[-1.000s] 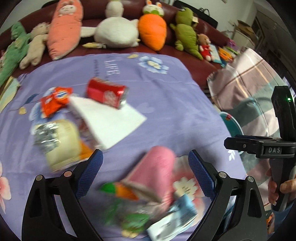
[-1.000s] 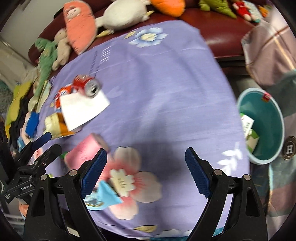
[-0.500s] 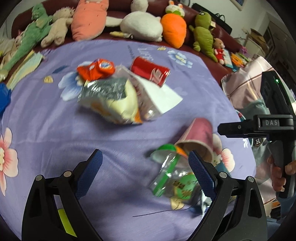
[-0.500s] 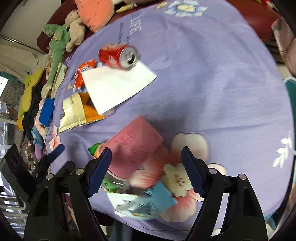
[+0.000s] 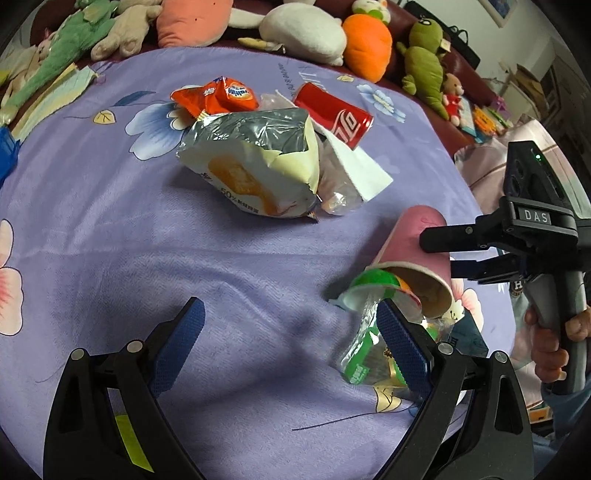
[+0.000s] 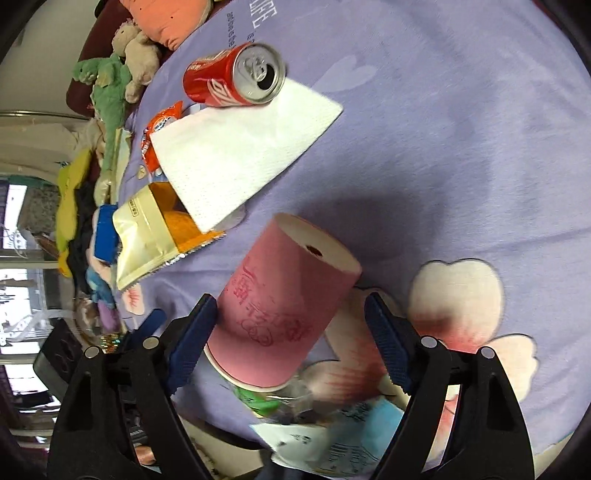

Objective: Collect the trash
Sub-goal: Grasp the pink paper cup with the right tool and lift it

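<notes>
Home lounge — sofa [image 5: 461, 66], plush toys [image 5: 306, 33]

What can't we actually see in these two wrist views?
- Green wrapper, left wrist view: its right side sits behind a gripper finger.
- Pink paper cup, right wrist view: the rim and whatever is inside face away.
- Light blue wrapper, right wrist view: blurred, print unreadable.
- Trash bin: in neither view.
- Right gripper: whether the left pad touches the cup cannot be told.
</notes>
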Demonstrator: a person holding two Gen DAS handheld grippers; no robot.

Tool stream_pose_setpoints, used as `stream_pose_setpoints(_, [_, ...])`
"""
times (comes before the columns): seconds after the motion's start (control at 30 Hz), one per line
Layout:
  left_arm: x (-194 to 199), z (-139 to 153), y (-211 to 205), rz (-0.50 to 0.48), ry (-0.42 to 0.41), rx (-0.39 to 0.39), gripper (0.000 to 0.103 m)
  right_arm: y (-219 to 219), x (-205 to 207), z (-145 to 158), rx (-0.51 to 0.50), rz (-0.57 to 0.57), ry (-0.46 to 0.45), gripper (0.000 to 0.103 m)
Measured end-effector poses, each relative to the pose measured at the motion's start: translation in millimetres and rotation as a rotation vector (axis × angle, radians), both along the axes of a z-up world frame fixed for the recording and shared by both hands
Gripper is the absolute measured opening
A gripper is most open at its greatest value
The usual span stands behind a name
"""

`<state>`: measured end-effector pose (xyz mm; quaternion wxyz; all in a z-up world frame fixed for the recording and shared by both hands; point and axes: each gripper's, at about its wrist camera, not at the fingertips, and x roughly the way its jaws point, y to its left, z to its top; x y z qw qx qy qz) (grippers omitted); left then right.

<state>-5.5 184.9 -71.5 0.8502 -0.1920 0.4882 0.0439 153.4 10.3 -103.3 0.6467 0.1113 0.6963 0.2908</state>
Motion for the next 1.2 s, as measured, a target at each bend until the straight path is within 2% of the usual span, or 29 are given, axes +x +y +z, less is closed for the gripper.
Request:
stream_pose_setpoints(0.4, [1, -5, 7, 0.021, 0.021, -0.005, 0.094, 30, 12, -8, 0.032, 0.049, -0.008, 0.077])
stream_pose_setpoints(0.43, [2, -6, 8, 0.023, 0.023, -0.007, 0.094, 35, 12, -8, 0.038, 0.072, -0.018, 0.071])
stream_pose_setpoints(0.5, [2, -7, 10, 0.027, 0.028, -0.007, 0.094, 41, 12, -8, 0.049, 0.102, -0.030, 0.068])
stream_pose_setpoints(0.7, [5, -8, 9, 0.027, 0.033, -0.015, 0.094, 44, 7, 17, 0.010, 0.157, -0.189, 0.063])
stream_pose_setpoints(0.83, [10, -4, 0, 0.011, 0.026, -0.014, 0.094, 29, 15, 30, -0.044, 0.131, -0.283, 0.062])
stream_pose_setpoints(1.0, [18, 3, -14, -0.025, 0.015, -0.003, 0.094, -12, 30, 47, -0.139, 0.047, -0.431, 0.062])
stream_pose_setpoints(1.2, [36, 11, -41, -0.080, 0.001, 0.013, 0.094, -51, 42, 56, -0.167, -0.012, -0.484, 0.062])
